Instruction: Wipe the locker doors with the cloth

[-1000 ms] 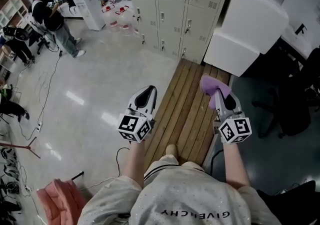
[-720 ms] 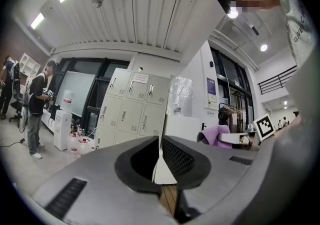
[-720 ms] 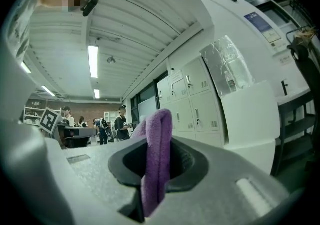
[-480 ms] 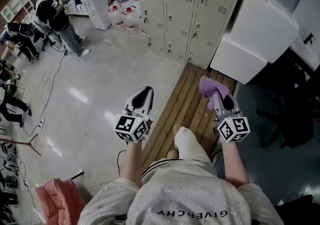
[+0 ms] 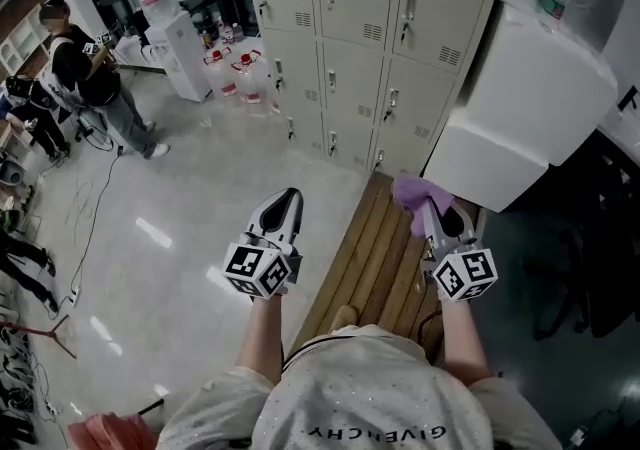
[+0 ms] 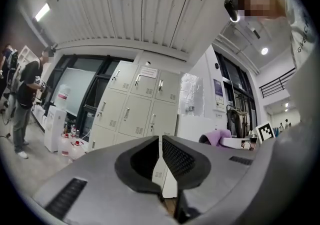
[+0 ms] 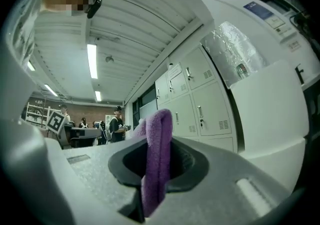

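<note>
Beige locker doors (image 5: pixel 360 48) fill the wall ahead, also seen as lockers (image 6: pixel 135 114) in the left gripper view and lockers (image 7: pixel 200 104) in the right gripper view. A purple cloth (image 5: pixel 418 196) sticks out of my right gripper (image 5: pixel 440 220), whose jaws are shut on it; the cloth (image 7: pixel 157 159) rises between them. My left gripper (image 5: pixel 283 210) is shut with nothing in it, its jaw tips (image 6: pixel 160 155) touching. Both grippers hang about a metre short of the lockers.
A wooden plank strip (image 5: pixel 375 258) runs under me toward the lockers. A large white box (image 5: pixel 530 98) stands right of them. A water dispenser (image 5: pixel 175 43) and water jugs (image 5: pixel 245 78) stand left. People (image 5: pixel 90 78) stand at far left, with cables on the floor.
The view has tilted up and moved forward, so the lockers appear nearer and larger. Both grippers keep their hold and relative pose.
</note>
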